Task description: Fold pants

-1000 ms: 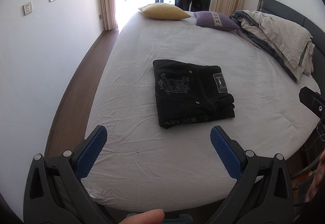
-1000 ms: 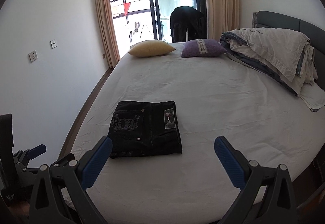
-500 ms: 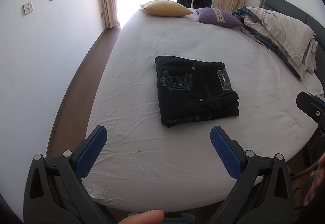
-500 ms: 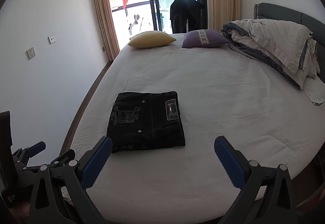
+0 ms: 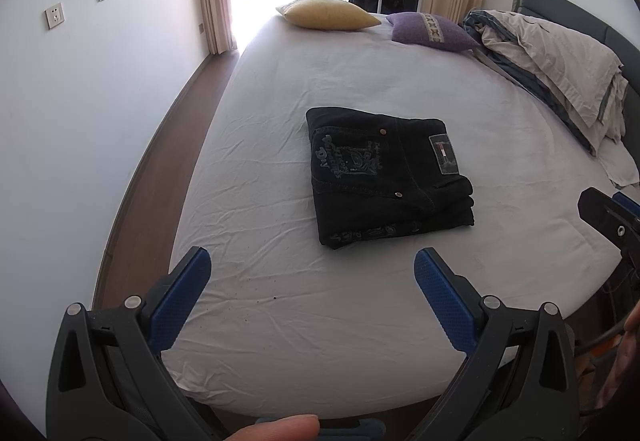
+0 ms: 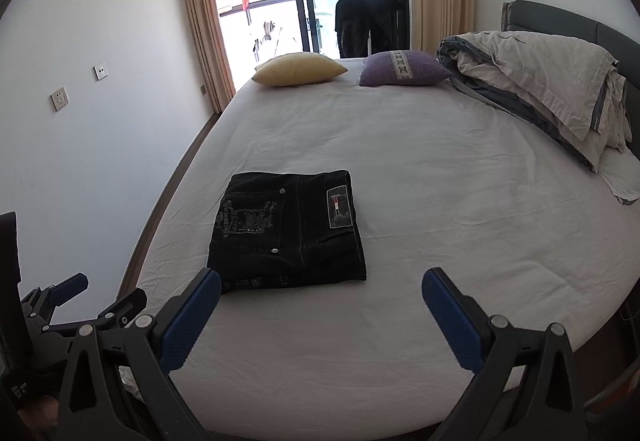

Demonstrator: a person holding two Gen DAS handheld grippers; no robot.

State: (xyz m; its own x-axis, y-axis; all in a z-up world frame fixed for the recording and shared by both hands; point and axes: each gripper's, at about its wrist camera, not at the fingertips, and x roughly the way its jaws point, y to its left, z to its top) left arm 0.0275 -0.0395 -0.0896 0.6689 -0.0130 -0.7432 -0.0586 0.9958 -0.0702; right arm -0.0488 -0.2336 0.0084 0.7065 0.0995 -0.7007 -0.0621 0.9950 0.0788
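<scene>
Black pants (image 5: 384, 173) lie folded in a flat rectangle on the white bed sheet (image 5: 280, 301), pocket embroidery and a label patch facing up. They also show in the right wrist view (image 6: 286, 231). My left gripper (image 5: 312, 273) is open and empty, held above the bed's near edge, short of the pants. My right gripper (image 6: 320, 293) is open and empty, just in front of the pants. The right gripper's tip shows at the right edge of the left wrist view (image 5: 608, 217), and the left gripper shows at the lower left of the right wrist view (image 6: 68, 297).
A yellow pillow (image 6: 300, 69) and a purple pillow (image 6: 404, 69) lie at the far end of the bed. A bundled duvet (image 6: 536, 81) sits against the headboard at right. A wall (image 5: 80, 121) and a strip of wood floor (image 5: 148, 177) run along the left.
Both grippers have tilted and drifted slightly, so the pants sit a little lower and nearer in both views. The pants have not moved on the bed. Both grippers stay open.
</scene>
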